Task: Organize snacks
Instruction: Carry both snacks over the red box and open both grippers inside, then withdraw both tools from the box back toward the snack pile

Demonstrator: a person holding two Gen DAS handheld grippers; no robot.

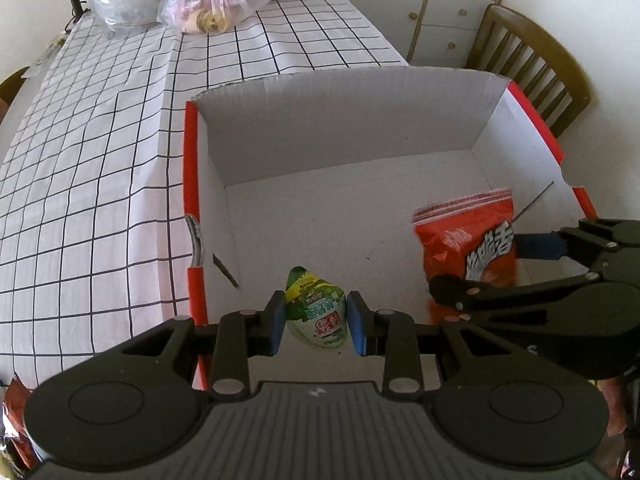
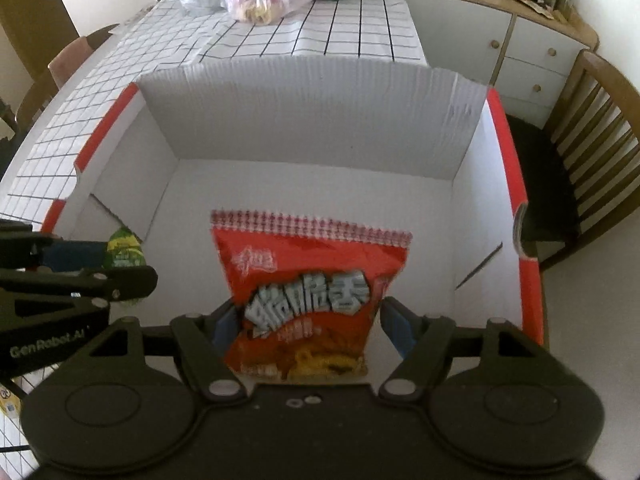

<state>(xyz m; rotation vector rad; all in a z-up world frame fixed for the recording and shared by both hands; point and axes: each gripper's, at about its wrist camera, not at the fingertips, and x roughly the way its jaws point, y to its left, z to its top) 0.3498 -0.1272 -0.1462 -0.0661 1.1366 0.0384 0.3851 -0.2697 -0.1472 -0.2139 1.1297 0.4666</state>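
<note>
Both claws hung over the red-edged box point(image 2: 514, 168). The left gripper point(image 1: 316, 322) pinched a green snack pouch point(image 1: 316, 312), tip pointing toward the box's far wall. The right gripper point(image 2: 308, 326) clamped a red chip bag point(image 2: 308, 280) upright, sealed edge toward that wall, with large white Chinese lettering; "GenRobot.AI" showed on the left claw's housing.

Left gripper point(image 1: 316, 326), seen from its own wrist camera, points steeply downward with its blue pads point(image 1: 277, 326) closed on the two sides of a small green packet point(image 1: 318, 314). Right gripper point(image 2: 310, 322) likewise points steeply down, its jaws set wide against the edges of a red snack bag point(image 2: 308, 292). In the left wrist view the right gripper enters at 3 o'clock; in the right wrist view the left enters at 9 o'clock.
</note>
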